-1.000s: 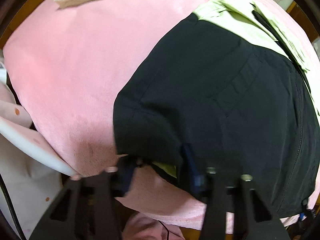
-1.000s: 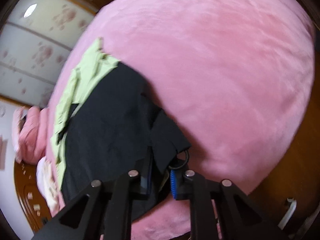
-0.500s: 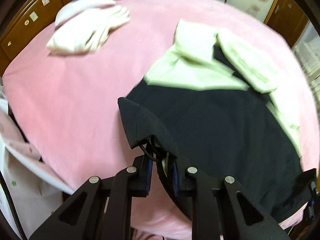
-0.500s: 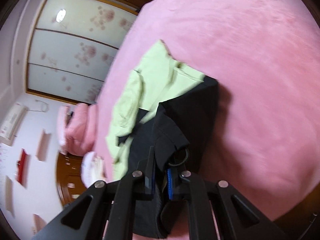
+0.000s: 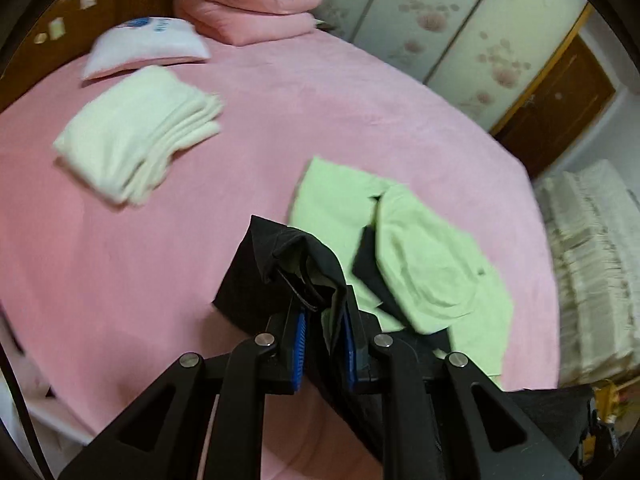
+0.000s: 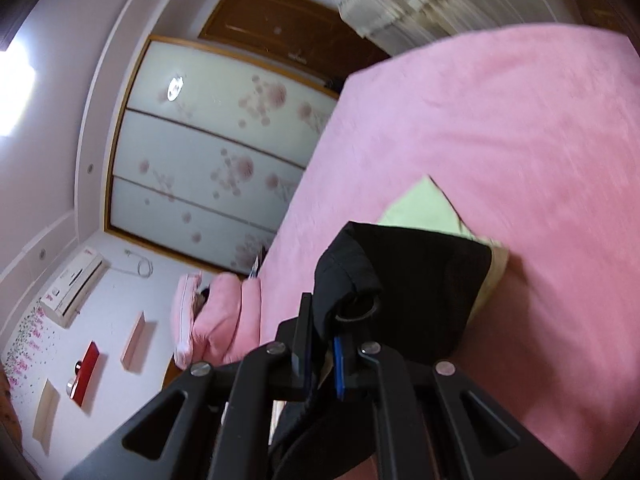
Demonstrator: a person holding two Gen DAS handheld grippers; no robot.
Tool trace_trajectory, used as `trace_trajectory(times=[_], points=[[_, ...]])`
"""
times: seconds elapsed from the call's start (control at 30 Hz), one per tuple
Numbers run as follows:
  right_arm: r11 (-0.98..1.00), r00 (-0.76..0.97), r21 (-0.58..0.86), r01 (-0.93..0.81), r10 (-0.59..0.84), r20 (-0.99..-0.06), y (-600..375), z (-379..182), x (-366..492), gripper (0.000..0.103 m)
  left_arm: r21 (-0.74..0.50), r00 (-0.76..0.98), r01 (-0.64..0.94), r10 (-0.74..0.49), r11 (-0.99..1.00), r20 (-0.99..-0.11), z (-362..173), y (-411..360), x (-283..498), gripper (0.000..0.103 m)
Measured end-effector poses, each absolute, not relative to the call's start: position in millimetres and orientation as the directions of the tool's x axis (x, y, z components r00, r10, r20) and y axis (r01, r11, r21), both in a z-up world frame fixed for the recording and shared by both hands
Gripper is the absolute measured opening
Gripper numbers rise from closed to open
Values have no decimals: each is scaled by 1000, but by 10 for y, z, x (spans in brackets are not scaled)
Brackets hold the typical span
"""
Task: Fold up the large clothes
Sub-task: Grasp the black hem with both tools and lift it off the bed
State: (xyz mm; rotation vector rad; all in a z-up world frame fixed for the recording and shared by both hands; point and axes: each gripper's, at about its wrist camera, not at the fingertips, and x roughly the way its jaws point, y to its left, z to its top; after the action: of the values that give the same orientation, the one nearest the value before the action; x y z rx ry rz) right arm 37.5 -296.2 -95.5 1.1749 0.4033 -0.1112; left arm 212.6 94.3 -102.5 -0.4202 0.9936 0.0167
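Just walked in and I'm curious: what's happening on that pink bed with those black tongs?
A person is folding a black and pale green jacket on the pink bed, with handheld tongs in each hand. The left tongs and the right tongs are each shut on a bunch of the jacket's black hem, lifted off the bed, while its green top lies flat. A folded white garment and pink bedding sit further back.

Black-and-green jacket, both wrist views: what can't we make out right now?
- Left wrist view: the black hem of the jacket sinks behind the left gripper; where it ends is hidden.
- Right wrist view: the right gripper and bunched black cloth hide most of the green top half.
- Both views: garment's full outline never shows; fold alignment is unreadable.
- White folded stack: blurred, item type unclear.
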Motion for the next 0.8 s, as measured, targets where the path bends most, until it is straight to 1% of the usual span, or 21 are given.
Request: trace_trajectory(times=[0.07, 0.13, 0.27, 0.43, 0.6, 0.7, 0.8], points=[[406, 924, 863, 300, 100, -368, -2985, -866, 538, 7, -392, 577, -174, -229, 904, -784, -936, 997, 2344, 13], [435, 929, 852, 291, 83, -359, -2988, -819, 715, 7, -408, 592, -142, -253, 902, -765, -910, 999, 2575, 13], [450, 944, 853, 265, 58, -325, -3015, -844, 1061, 7, -395, 623, -112, -246, 912, -743, -910, 904, 2973, 13], [401, 952, 879, 259, 46, -301, -3156, -981, 1475, 7, -356, 623, -122, -208, 926, -754, -973, 709, 3456, 13], [393, 932, 859, 328, 15, -363, -3354, -1144, 1842, 7, -312, 593, -164, -159, 936, -789, -1096, 512, 3918, 13], [367, 919, 857, 362, 13, -394, -3469, -1250, 2036, 7, -247, 577, -180, -101, 952, -811, -1169, 362, 4159, 13], [403, 894, 819, 409, 3, -448, -3554, -1299, 2283, 7, -190, 550, -191, -55, 963, -833, -1274, 226, 4369, 13]])
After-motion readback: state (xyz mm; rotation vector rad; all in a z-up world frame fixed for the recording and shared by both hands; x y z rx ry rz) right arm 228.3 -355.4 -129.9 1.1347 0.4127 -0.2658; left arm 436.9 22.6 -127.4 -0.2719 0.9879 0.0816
